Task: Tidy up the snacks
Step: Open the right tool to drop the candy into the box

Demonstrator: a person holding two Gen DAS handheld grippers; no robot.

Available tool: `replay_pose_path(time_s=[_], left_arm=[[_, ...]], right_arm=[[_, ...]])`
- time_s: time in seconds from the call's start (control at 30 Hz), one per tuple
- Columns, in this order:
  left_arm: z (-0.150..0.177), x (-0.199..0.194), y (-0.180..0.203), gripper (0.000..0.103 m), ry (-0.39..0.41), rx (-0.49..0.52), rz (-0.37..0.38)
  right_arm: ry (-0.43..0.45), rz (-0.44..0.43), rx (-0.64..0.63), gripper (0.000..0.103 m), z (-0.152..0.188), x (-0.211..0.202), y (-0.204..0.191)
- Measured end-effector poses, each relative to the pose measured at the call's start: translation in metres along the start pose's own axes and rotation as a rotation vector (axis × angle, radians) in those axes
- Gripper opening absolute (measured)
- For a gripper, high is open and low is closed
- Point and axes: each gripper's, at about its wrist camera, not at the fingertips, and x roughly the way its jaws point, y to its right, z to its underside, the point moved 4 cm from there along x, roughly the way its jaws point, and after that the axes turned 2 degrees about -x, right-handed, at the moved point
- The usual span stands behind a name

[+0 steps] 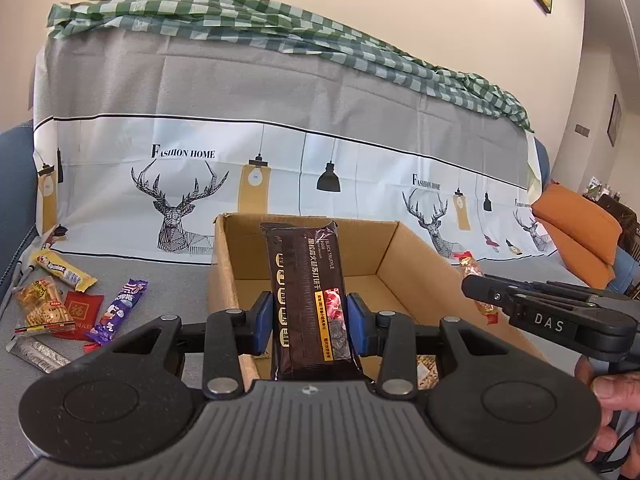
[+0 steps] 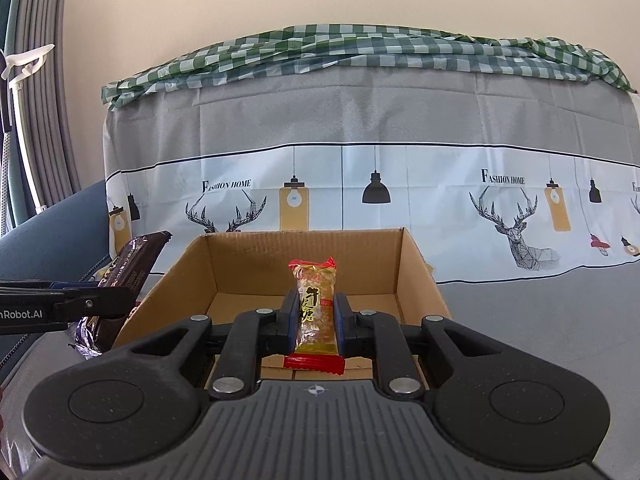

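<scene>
My left gripper [image 1: 310, 322] is shut on a dark brown cracker pack [image 1: 306, 276], held upright over the open cardboard box [image 1: 228, 264]. My right gripper [image 2: 316, 316] is shut on a small yellow candy with red ends [image 2: 316, 304], held upright over the same box [image 2: 416, 268]. In the left wrist view the right gripper [image 1: 480, 290] comes in from the right at the box's right wall, with the candy [image 1: 476, 270] in it. In the right wrist view the left gripper [image 2: 120, 304] shows at the left with the brown pack [image 2: 134, 262].
Several loose snacks lie on the grey sofa seat left of the box: a yellow bar [image 1: 64, 270], a cracker bag [image 1: 42, 306], a red packet [image 1: 80, 314], a purple pack [image 1: 120, 308], a silver stick [image 1: 38, 354]. An orange cushion [image 1: 576, 232] sits far right.
</scene>
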Motion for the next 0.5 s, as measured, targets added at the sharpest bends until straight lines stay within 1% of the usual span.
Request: replay_pose_path(time_s=[0.5], left_arm=[[-0.0005,-0.0003,0.0033,0.043,0.008,0.02,0.02]], right_arm=[[0.001,-0.001,-0.014,0.019,0.0015,0.0011,-0.0019]])
